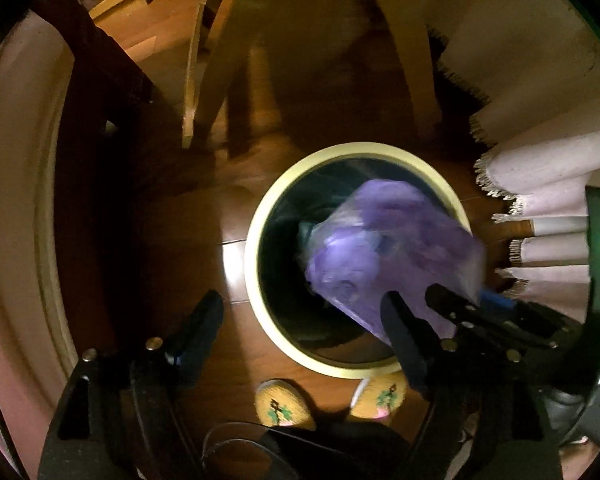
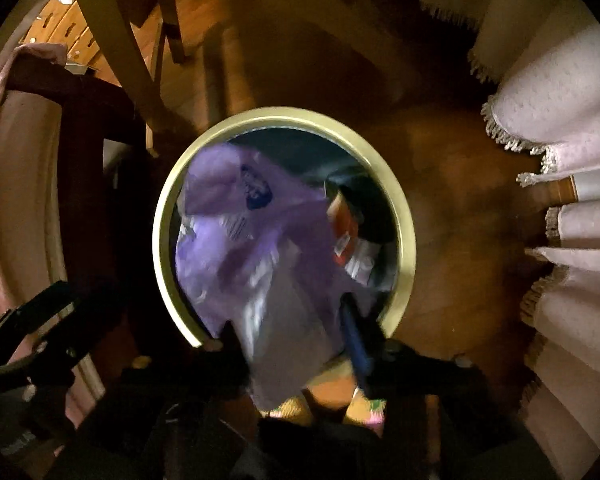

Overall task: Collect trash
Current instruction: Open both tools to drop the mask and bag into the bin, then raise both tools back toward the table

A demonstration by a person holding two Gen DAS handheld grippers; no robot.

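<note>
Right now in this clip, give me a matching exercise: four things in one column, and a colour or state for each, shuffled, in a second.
Things:
1. plastic bag
2. trash bin
3. left tool
4. slippers

States:
A. open, holding nothing
B. yellow with green stitched motifs, on the floor beside the bin
C. purple, crumpled, gripped by the right tool over the bin
D. round, cream rim, dark inside

Pairs: 1-C, 2-D, 3-A, 4-B
</note>
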